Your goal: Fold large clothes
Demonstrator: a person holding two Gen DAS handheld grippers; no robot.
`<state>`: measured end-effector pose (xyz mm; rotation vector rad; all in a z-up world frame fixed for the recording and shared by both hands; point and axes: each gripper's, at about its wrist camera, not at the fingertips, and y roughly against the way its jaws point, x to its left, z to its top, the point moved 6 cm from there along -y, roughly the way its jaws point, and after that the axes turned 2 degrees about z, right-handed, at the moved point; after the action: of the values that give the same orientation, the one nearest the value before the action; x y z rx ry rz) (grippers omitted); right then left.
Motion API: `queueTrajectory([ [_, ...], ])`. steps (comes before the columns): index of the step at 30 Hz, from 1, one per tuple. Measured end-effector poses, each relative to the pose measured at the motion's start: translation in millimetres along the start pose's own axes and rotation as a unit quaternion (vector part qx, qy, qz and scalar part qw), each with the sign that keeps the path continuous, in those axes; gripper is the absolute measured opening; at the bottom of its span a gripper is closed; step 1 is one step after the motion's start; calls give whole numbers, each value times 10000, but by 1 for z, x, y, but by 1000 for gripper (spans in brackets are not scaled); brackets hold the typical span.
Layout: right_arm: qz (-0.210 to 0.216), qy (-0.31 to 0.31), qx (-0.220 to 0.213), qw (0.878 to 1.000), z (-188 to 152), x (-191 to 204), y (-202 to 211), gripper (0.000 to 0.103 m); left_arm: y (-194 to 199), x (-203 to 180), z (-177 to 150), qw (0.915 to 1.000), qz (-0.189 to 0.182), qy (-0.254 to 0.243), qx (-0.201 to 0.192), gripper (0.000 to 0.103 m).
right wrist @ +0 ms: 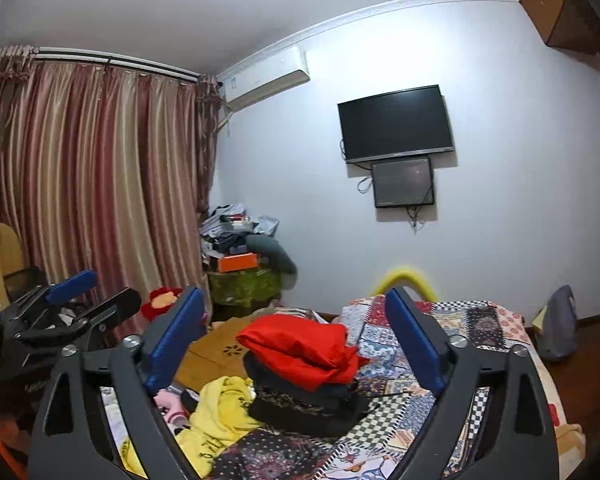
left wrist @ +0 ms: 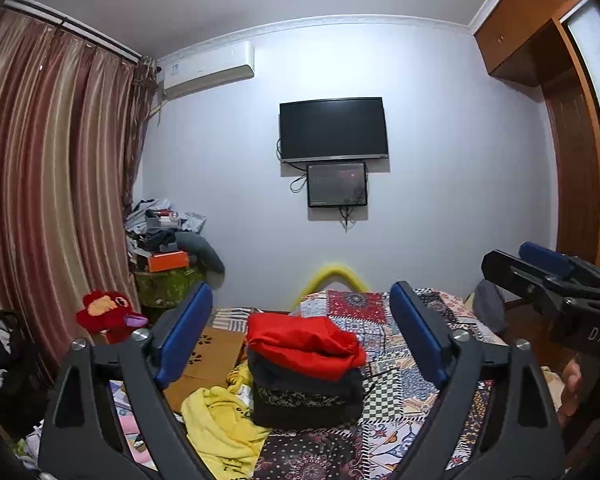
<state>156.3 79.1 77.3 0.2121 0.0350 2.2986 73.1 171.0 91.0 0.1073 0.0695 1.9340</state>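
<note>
Left hand-held gripper point(left wrist: 301, 334): held level, pointing forward, blue-padded fingers point(left wrist: 186, 334) spread wide apart, nothing between them. Seen from the right wrist view as well, at the left edge point(right wrist: 88, 294), tilted a little upward, fingers likewise parted and holding nothing.

Right hand-held gripper point(right wrist: 294, 336): also held level and forward, blue-padded fingers point(right wrist: 414, 338) spread wide, gripping nothing. Visible in the left wrist view at the right edge point(left wrist: 528, 264), raised, just beside the left one, with bare skin of the holding hand point(left wrist: 572, 384) showing below its body.
</note>
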Motion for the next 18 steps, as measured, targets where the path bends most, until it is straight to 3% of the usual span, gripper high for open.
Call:
queueTrajectory([
  [4,-202,22,-11,9998,0,-4,1,102,-2,1,-3,9999,-64,115,11,96],
  [18,-303,19,-27,9995,-6,-6,13,102,-3,2,-11,9998,-33,178,34,98],
])
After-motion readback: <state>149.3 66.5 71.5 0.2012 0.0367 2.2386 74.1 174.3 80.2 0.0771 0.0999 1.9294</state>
